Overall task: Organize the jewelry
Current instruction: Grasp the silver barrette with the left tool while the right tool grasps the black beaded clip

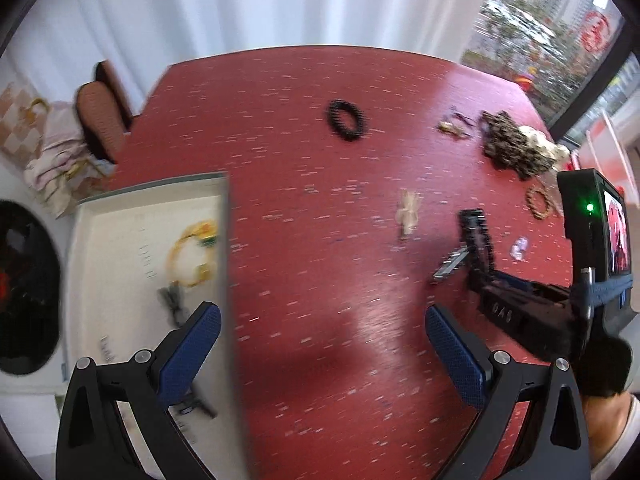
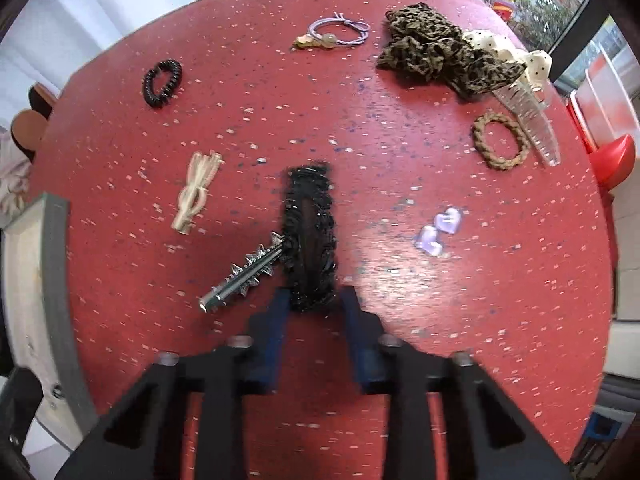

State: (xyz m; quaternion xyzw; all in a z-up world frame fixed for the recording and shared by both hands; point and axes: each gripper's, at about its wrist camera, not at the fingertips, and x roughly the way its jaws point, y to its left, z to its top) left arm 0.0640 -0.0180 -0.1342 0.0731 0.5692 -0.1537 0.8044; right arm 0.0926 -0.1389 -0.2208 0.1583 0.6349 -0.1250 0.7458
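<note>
My right gripper (image 2: 314,300) is shut on the near end of a long black beaded hair clip (image 2: 310,232), which lies along the red table; it also shows in the left wrist view (image 1: 478,240). A silver spiked clip (image 2: 244,276) lies against its left side. My left gripper (image 1: 322,332) is open and empty, its left finger over the white tray (image 1: 100,240). The tray holds a yellow bracelet (image 1: 192,254) and small dark pieces (image 1: 172,300).
On the table lie a black coil hair tie (image 2: 162,82), a beige knot clip (image 2: 196,192), a purple elastic (image 2: 340,32), a leopard scrunchie (image 2: 436,52), a braided brown tie (image 2: 500,140), a clear comb clip (image 2: 528,120) and purple hearts (image 2: 438,232). A red container (image 2: 600,136) stands at the right.
</note>
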